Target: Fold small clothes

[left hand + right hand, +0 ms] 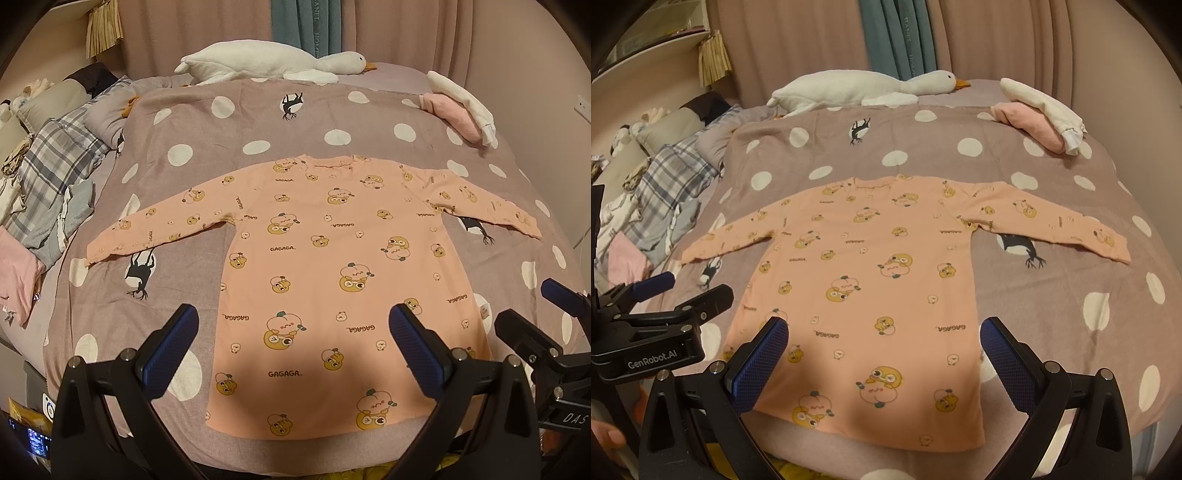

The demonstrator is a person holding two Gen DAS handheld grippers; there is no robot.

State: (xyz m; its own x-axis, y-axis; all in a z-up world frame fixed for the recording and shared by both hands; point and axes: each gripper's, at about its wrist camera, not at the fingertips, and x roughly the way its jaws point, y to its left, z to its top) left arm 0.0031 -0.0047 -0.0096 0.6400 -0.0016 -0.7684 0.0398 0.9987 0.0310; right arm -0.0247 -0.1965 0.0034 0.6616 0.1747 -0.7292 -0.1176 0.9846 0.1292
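The shirt lies flat on the bed, ahead of both wide, empty tools, collar away. Left tool faces the hem centre; right tool the right edge.

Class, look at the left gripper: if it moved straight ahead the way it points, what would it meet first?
Probably the pink shirt, lying flat on the bedspread. The open left gripper aims at its lower half, though depth is hard to judge.
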